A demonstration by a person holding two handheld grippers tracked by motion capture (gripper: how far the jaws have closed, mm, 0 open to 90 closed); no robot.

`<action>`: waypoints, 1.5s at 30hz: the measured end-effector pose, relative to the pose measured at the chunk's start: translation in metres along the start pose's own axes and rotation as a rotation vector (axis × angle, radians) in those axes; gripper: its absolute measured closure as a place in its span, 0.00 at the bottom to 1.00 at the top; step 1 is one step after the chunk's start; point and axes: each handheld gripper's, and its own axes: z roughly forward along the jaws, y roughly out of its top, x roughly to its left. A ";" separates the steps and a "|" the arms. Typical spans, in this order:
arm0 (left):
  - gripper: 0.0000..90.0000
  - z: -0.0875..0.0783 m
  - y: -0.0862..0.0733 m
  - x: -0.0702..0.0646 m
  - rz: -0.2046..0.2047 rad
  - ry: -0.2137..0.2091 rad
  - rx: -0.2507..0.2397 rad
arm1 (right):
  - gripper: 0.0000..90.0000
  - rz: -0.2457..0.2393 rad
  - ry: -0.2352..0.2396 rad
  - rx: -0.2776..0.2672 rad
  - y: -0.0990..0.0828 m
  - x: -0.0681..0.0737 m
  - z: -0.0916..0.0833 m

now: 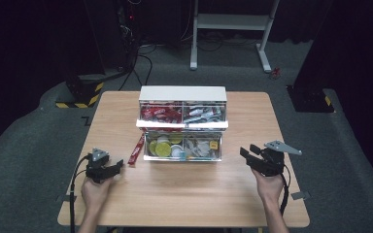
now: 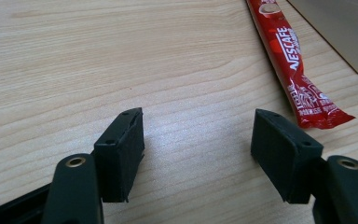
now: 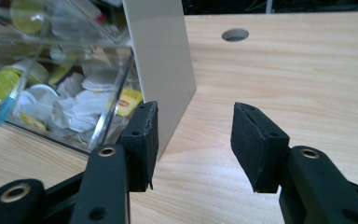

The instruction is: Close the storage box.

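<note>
Pale wood-grain worktop [image 1: 184,194], rectangular with rounded corners, matte, one round cable hole seen in the upper middle of the right gripper view. At centre of the high view, one white two-tier organiser box [image 1: 183,93] with clear plastic drawers: two compartments above, two below, four in all. Upper left compartment packed with glossy red sachets [image 1: 160,114], upper right with red-and-white packets [image 1: 201,114]. Lower left compartment holding round foil-lidded capsules [image 1: 162,148] in yellow-green and white, too jumbled to count; lower right holding crumpled white tea bags with one yellow tag [image 1: 214,144].

One red Nescafé stick sachet [image 1: 136,149], long, flat and shiny, crimped at the end, lying on the worktop just left of the box's lower tier; in the left gripper view, at upper right [image 2: 292,63], just beyond the right-hand jaw.

Two black tongs. Left tongs [image 1: 119,165] at lower left of the high view, near the sachet but apart from it, jaws wide apart [image 2: 198,140], nothing between the rubbery square pads except bare wood. Right tongs [image 1: 247,151] at lower right, well clear of the box, jaws apart [image 3: 193,140], nothing clamped, white side wall of the box ahead.
</note>
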 end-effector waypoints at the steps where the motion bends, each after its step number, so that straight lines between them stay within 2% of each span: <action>1: 0.39 0.000 0.000 0.000 0.000 0.000 0.000 | 0.57 0.002 -0.005 0.003 -0.002 0.000 0.002; 6: 0.39 0.000 0.000 0.000 0.000 0.000 -0.001 | 0.57 -0.011 -0.019 0.015 -0.009 0.001 0.008; 21: 0.39 0.000 0.000 0.000 0.000 0.000 0.000 | 0.57 -0.010 -0.050 0.059 -0.024 -0.001 0.031; 26: 0.39 0.000 0.000 0.000 0.000 -0.001 0.000 | 0.57 -0.032 -0.088 0.082 -0.025 -0.004 0.040; 29: 0.39 0.000 0.000 0.000 0.000 -0.001 0.000 | 0.57 -0.021 -0.100 0.095 -0.027 -0.005 0.045; 33: 0.39 0.000 0.000 0.000 0.000 -0.001 0.000 | 0.57 -0.042 -0.121 0.100 -0.027 -0.006 0.050; 37: 0.39 0.000 0.000 0.000 -0.001 -0.001 0.000 | 0.55 -0.057 -0.161 0.114 -0.028 -0.007 0.054; 45: 0.39 0.000 0.000 0.000 -0.001 -0.001 0.000 | 0.50 -0.053 -0.209 0.129 -0.029 -0.012 0.060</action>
